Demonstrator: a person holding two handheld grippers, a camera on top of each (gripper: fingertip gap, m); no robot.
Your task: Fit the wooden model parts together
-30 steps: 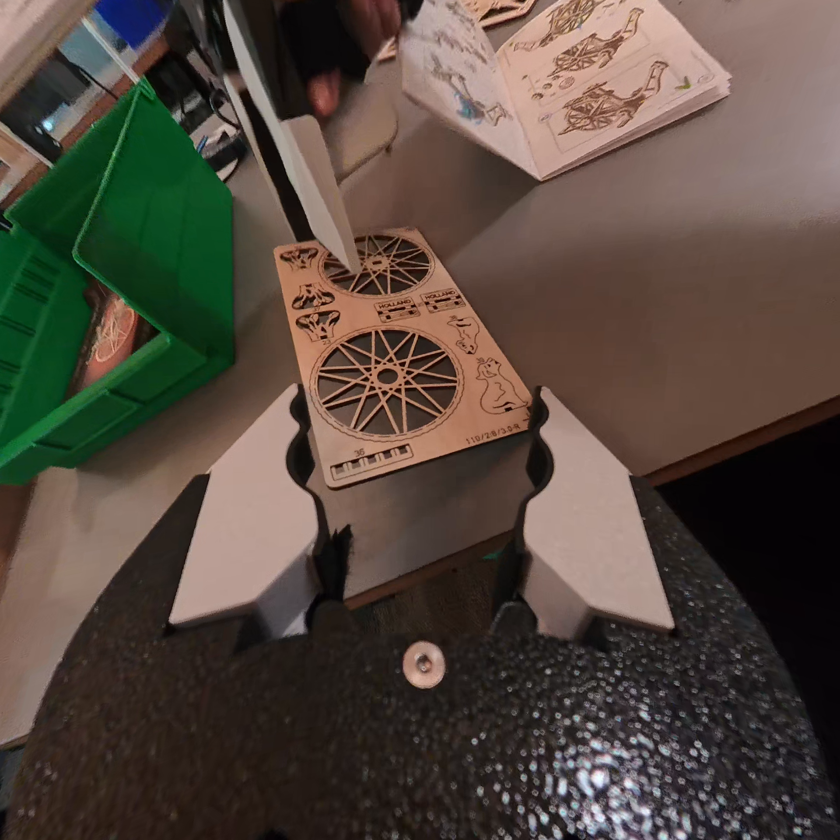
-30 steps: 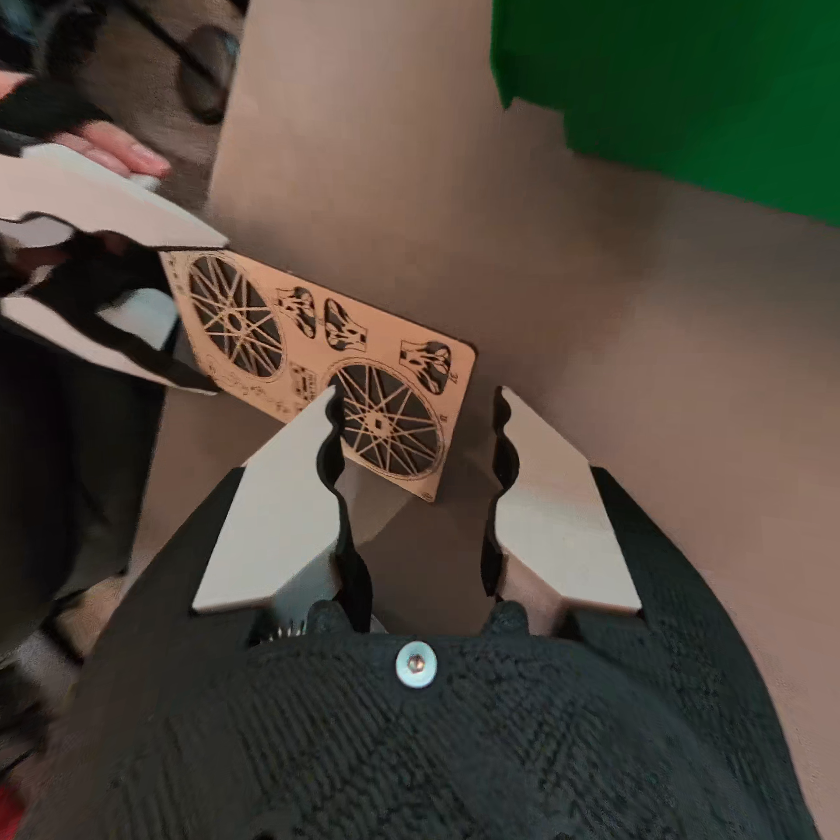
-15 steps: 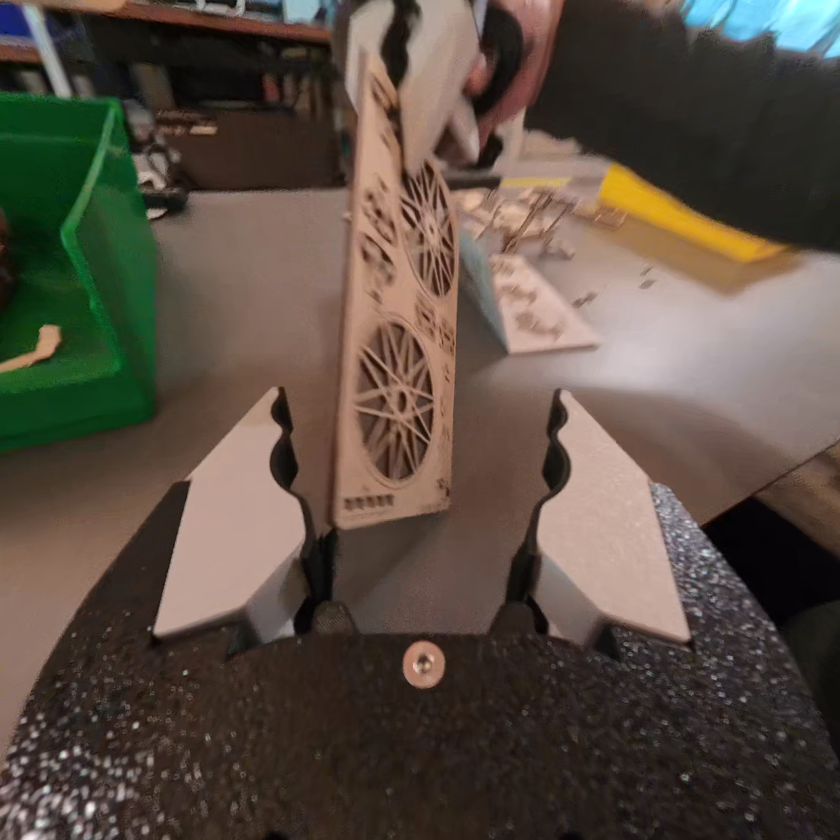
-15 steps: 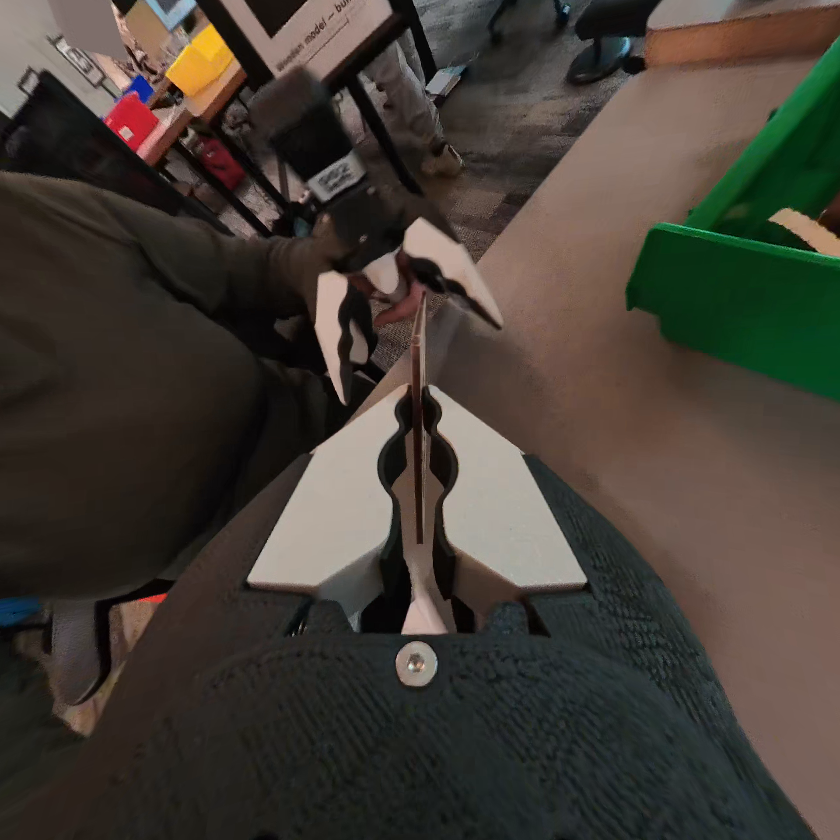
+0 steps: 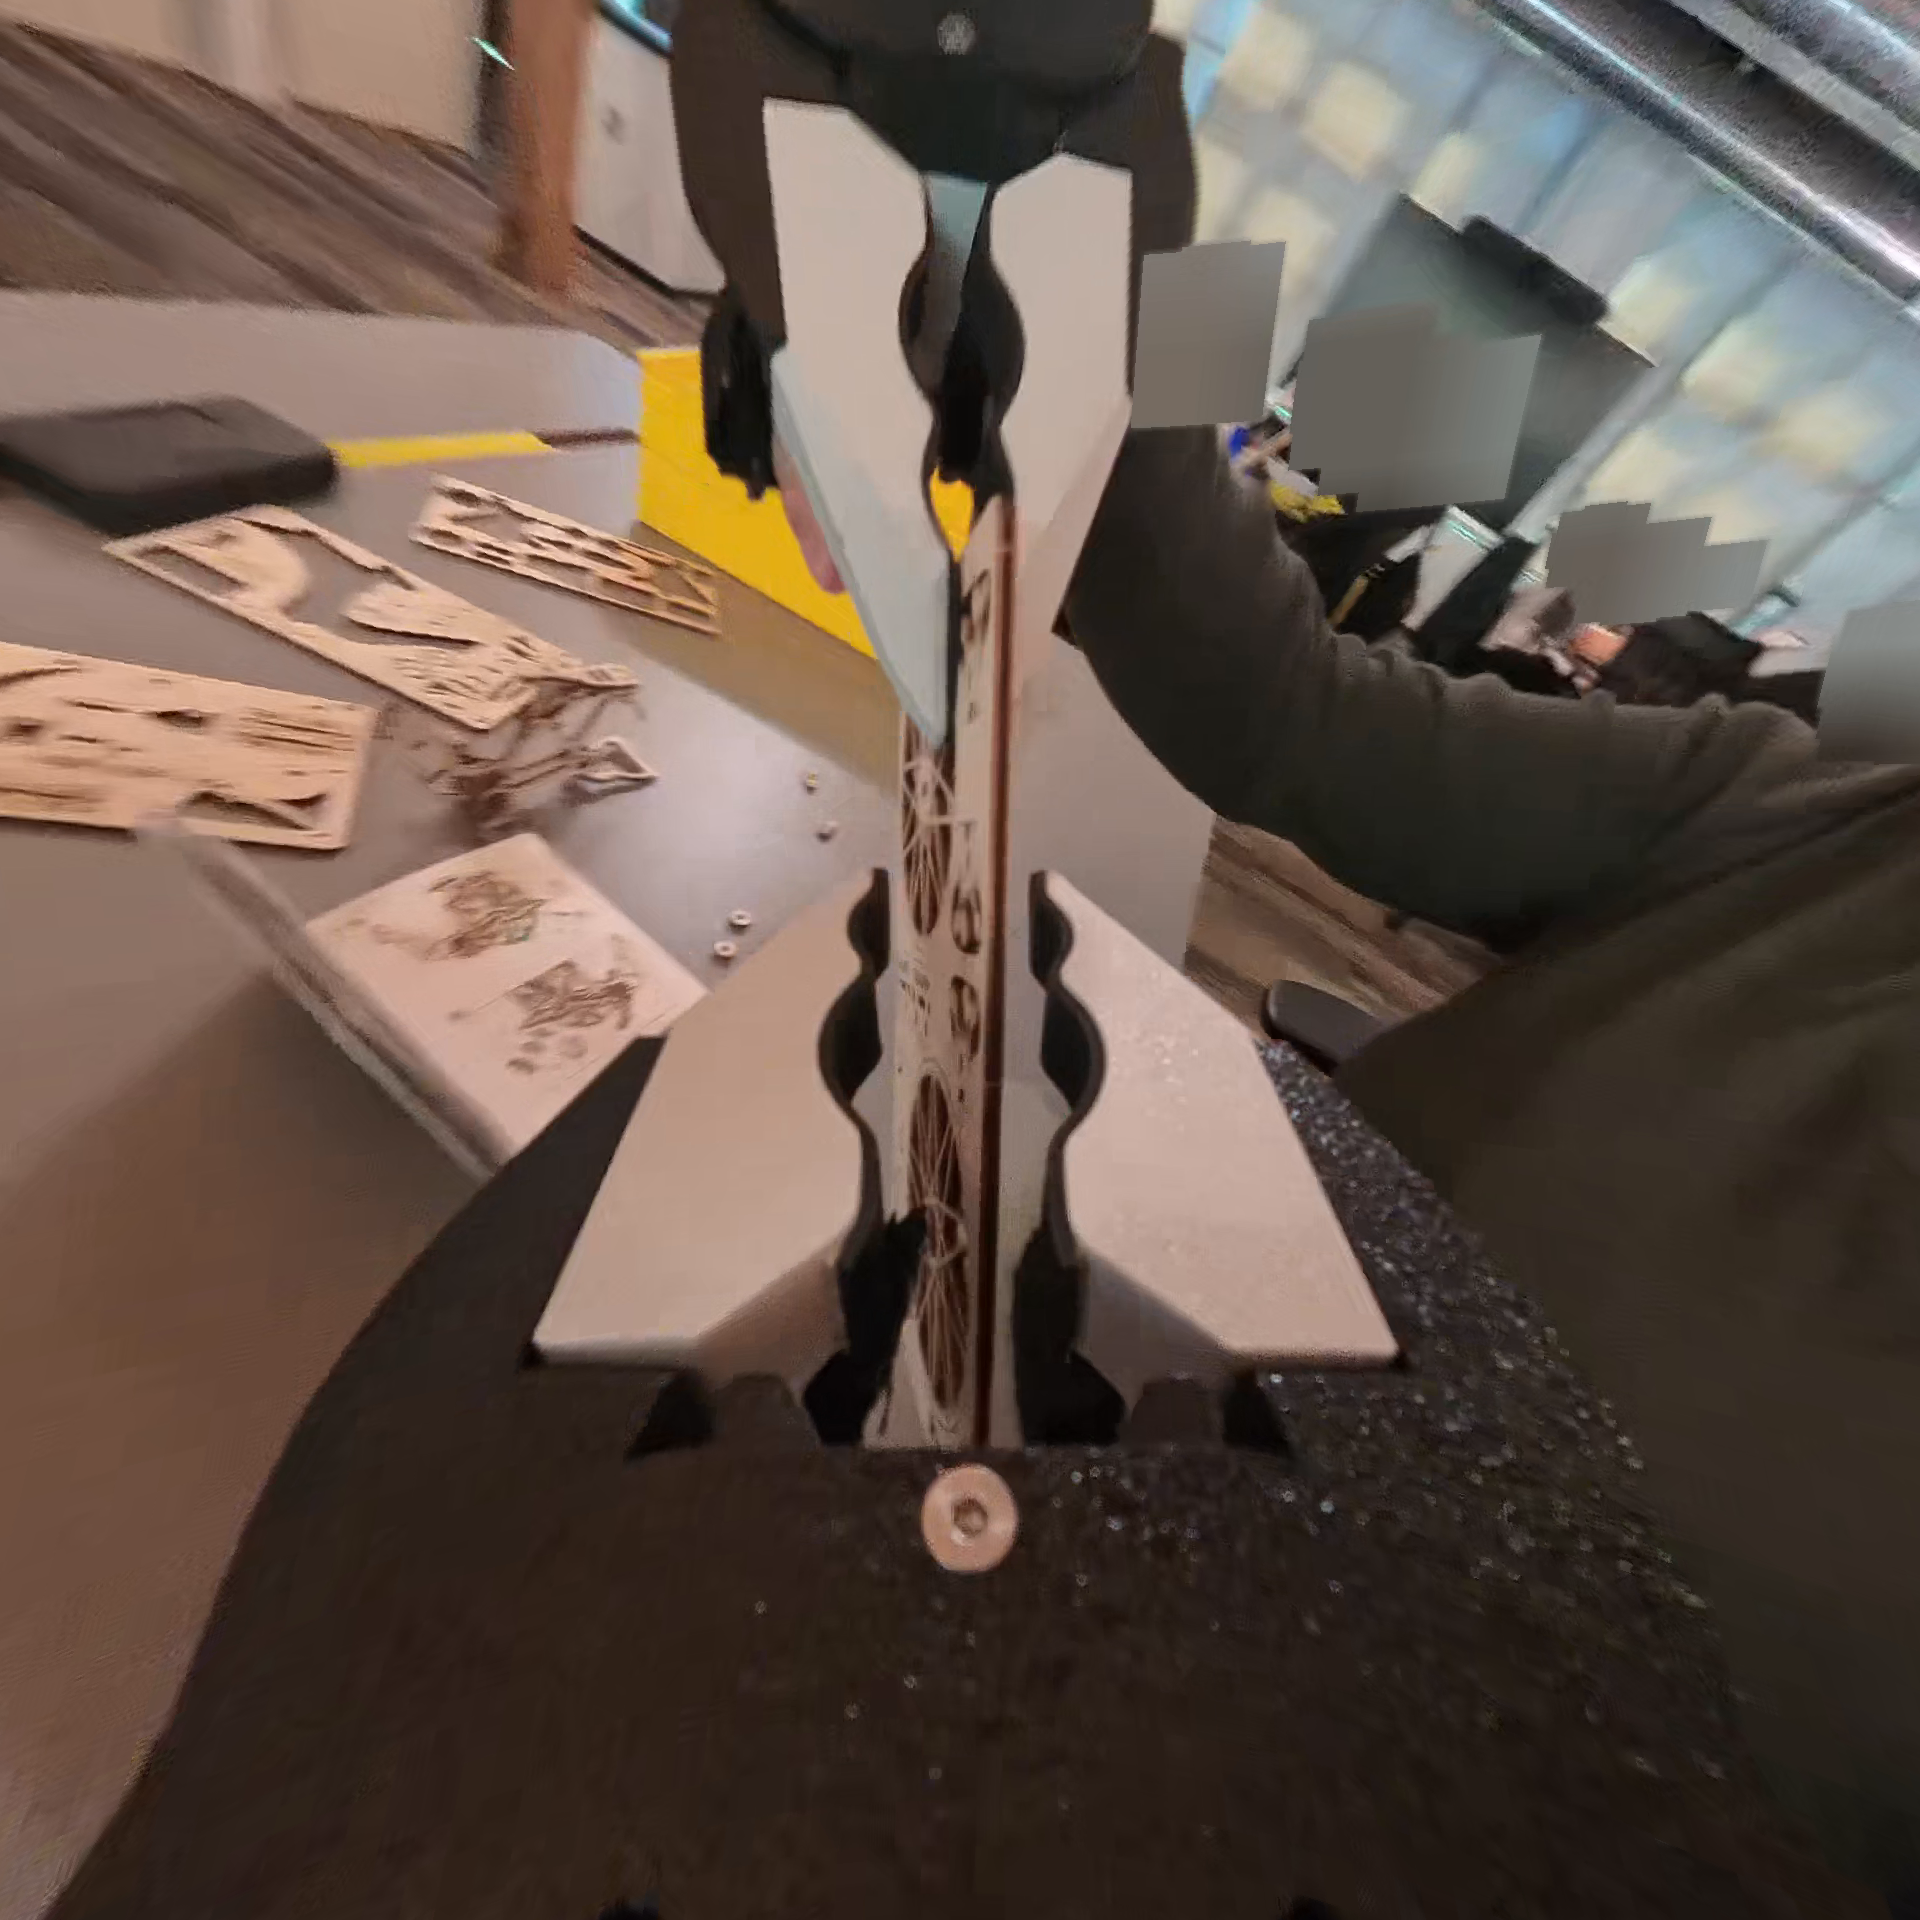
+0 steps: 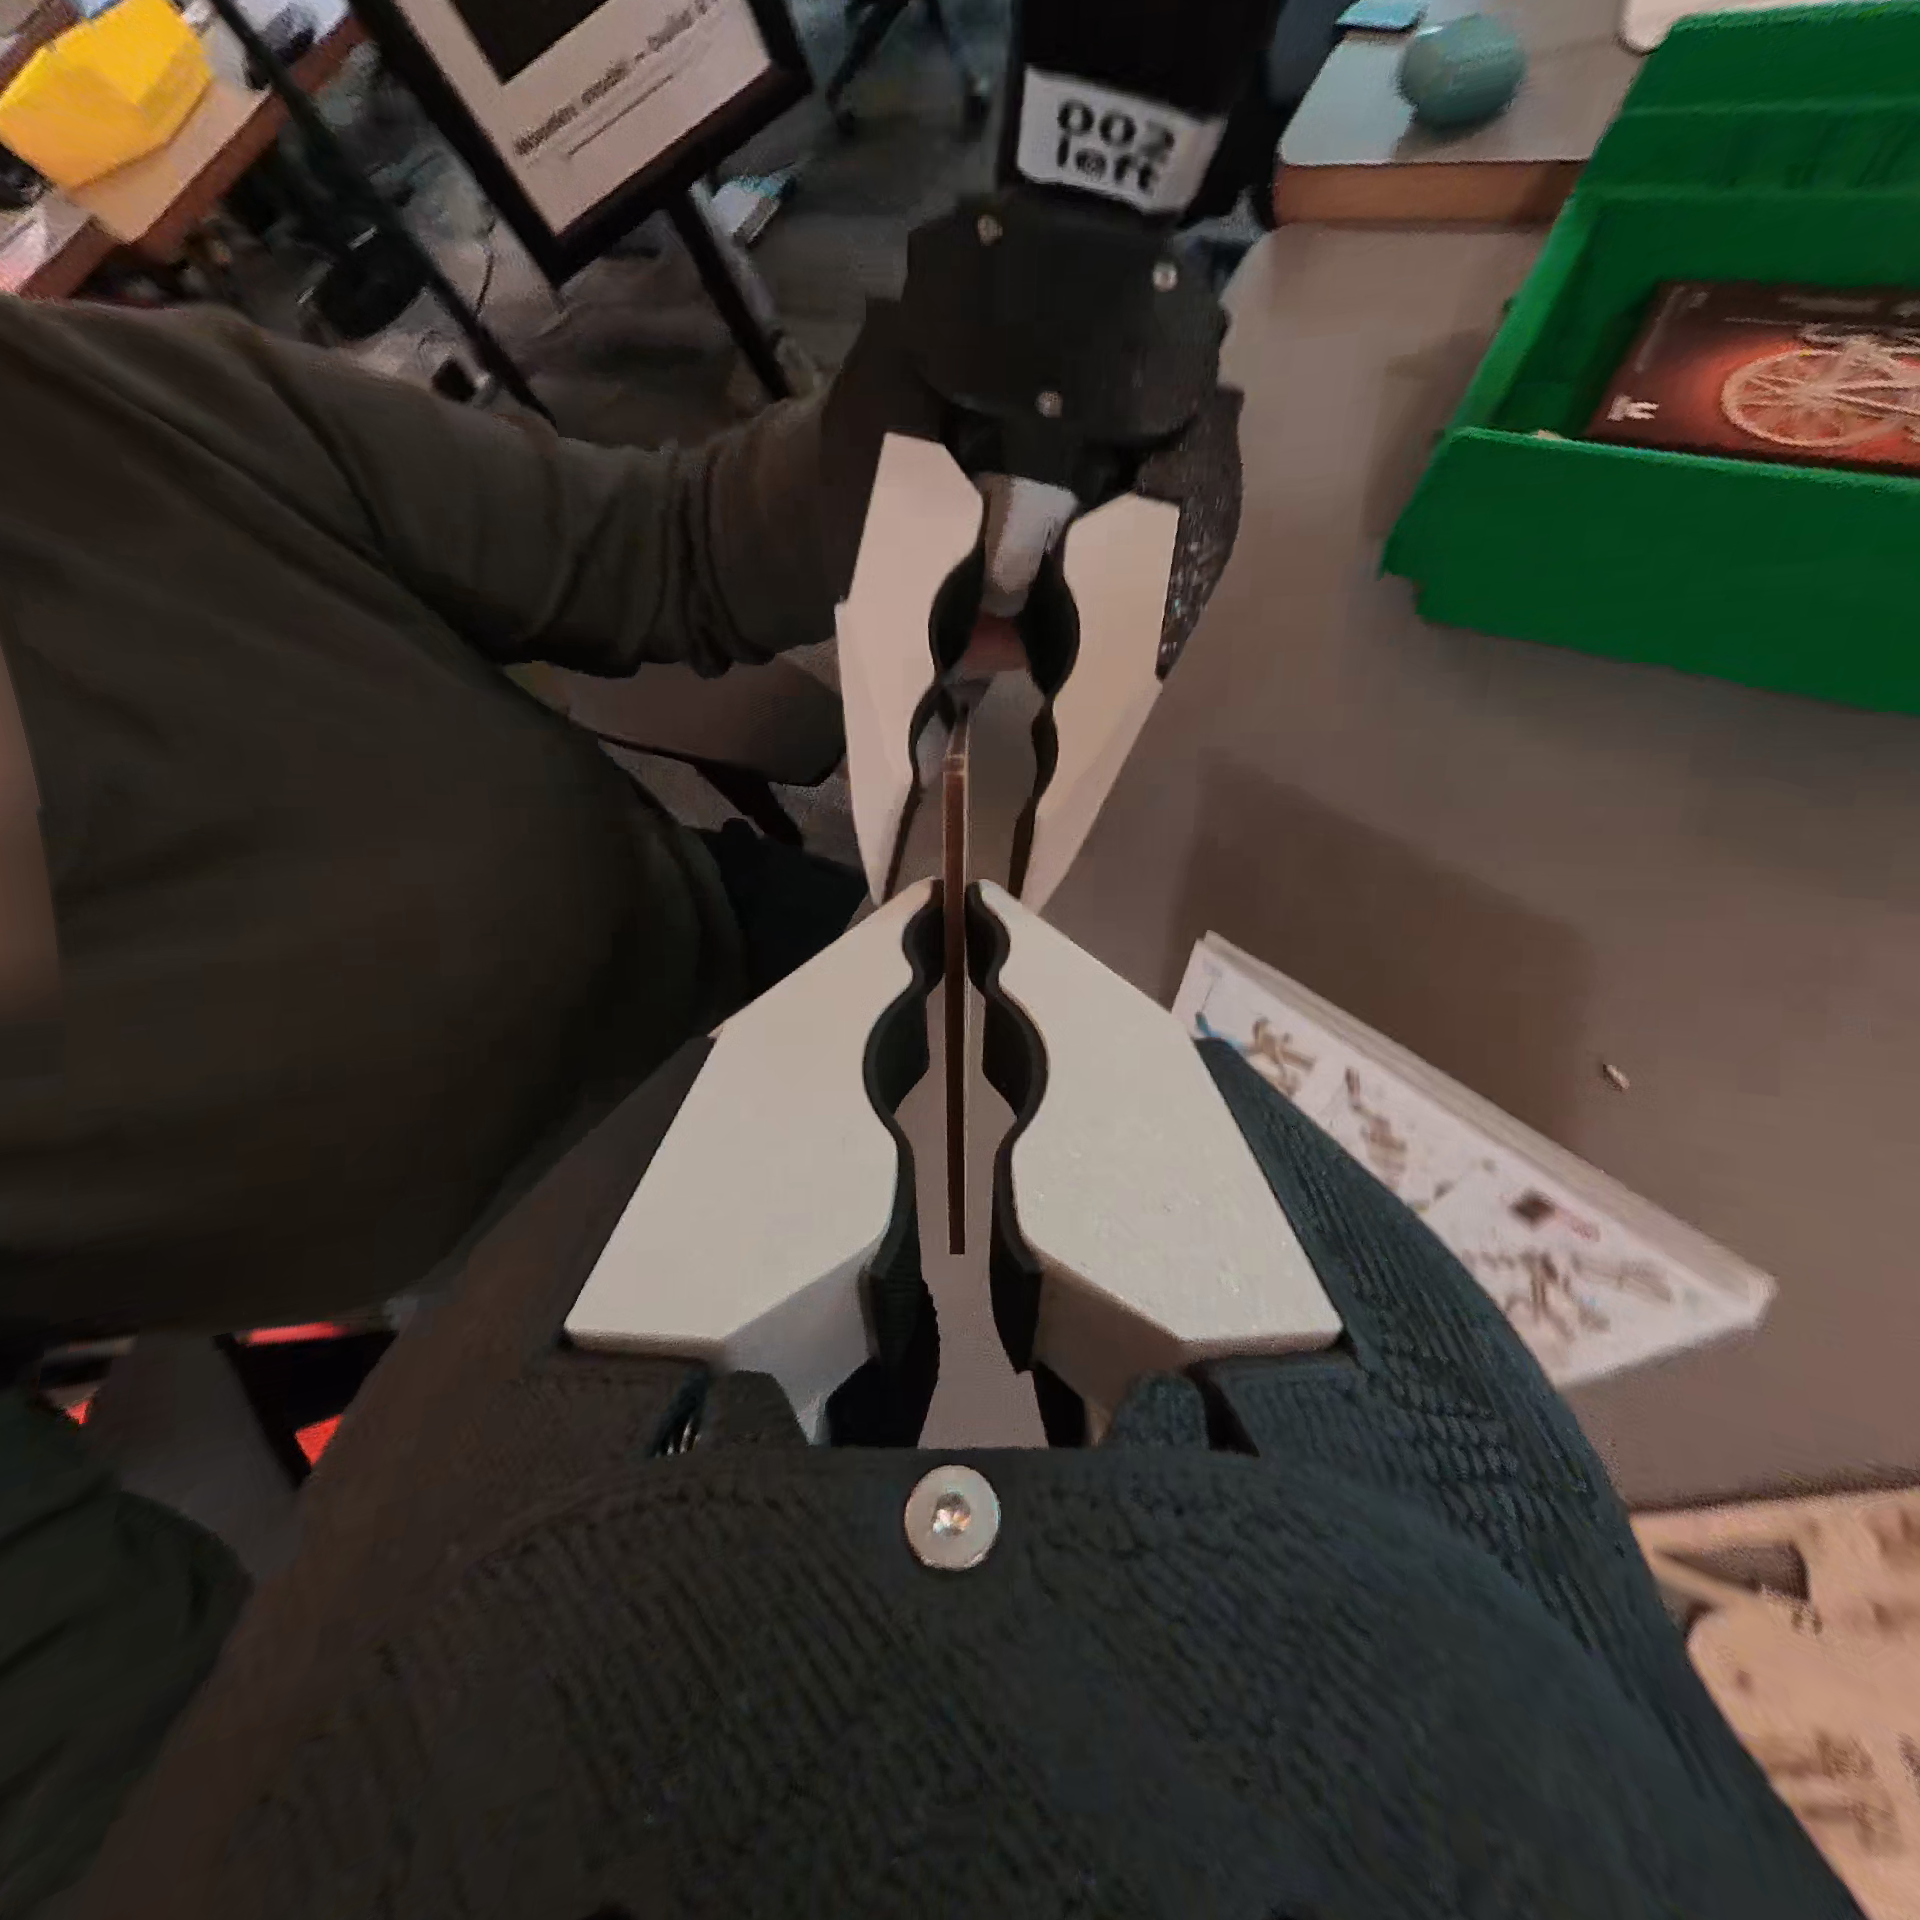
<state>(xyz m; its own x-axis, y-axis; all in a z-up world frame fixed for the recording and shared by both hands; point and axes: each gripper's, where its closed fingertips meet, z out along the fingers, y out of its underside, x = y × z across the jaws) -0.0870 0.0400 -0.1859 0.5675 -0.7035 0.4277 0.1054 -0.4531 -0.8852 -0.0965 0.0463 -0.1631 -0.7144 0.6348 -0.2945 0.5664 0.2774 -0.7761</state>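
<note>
A thin wooden sheet (image 5: 951, 1039) with laser-cut spoked wheels and small parts is held up off the table, edge-on to both cameras. My right gripper (image 6: 961, 899) is shut on one end of the sheet (image 6: 956, 1091); in the left wrist view it (image 5: 977, 644) comes down from above. My left gripper (image 5: 961, 894) faces it, its fingers partly closed on either side of the sheet's other end, with a small gap on each side. In the right wrist view the left gripper (image 6: 956, 873) straddles the sheet's far end.
Several other wooden part sheets (image 5: 177, 748) and an instruction booklet (image 5: 499, 997) lie on the grey table (image 5: 156, 1143). A yellow box (image 5: 727, 488) stands behind them, a green bin (image 6: 1662, 540) on the other side. A person's dark sleeve (image 5: 1403, 748) reaches in from the right. Both grippers' tips are close together, under 4 cm apart.
The sheet, flat on the table a second ago, has been gripped by my right gripper and lifted on edge. My left gripper has moved around its other end and narrowed.
</note>
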